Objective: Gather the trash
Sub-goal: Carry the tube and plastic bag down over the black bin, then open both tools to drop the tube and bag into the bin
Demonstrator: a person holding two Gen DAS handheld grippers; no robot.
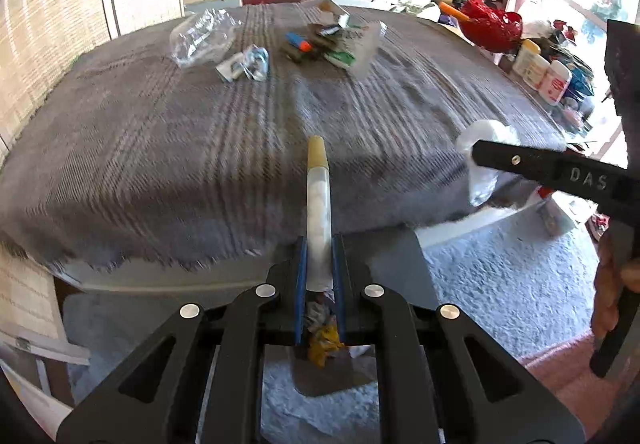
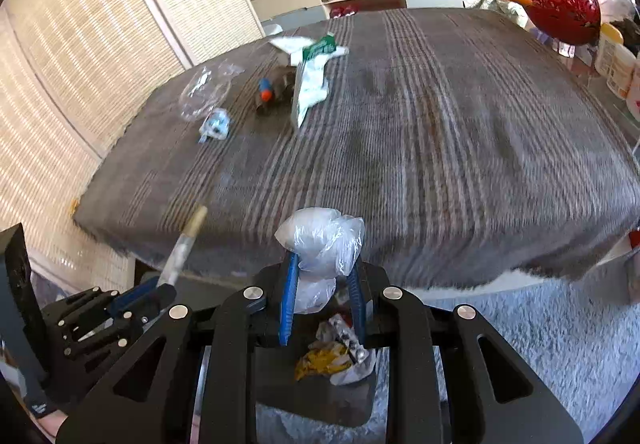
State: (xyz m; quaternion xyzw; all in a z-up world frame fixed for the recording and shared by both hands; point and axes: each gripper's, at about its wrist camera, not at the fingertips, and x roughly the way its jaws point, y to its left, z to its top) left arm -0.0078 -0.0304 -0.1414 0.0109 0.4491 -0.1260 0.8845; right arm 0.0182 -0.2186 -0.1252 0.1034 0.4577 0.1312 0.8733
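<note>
Trash filled both grippers: the left gripper point(image 1: 319, 240) was clenched on a slim tube point(image 1: 318, 204) that jutted out past its fingertips, and the right gripper point(image 2: 323, 264) squeezed a crumpled plastic bag point(image 2: 322, 244). More wrappers point(image 2: 308, 80) lay far across the striped blanket point(image 2: 440, 148), and some in a bin point(image 2: 280, 396) below.

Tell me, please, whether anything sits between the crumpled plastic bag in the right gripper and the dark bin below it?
Nothing visible does. The plastic bag hangs in the right gripper above the bin, which holds only earlier wrappers.
</note>
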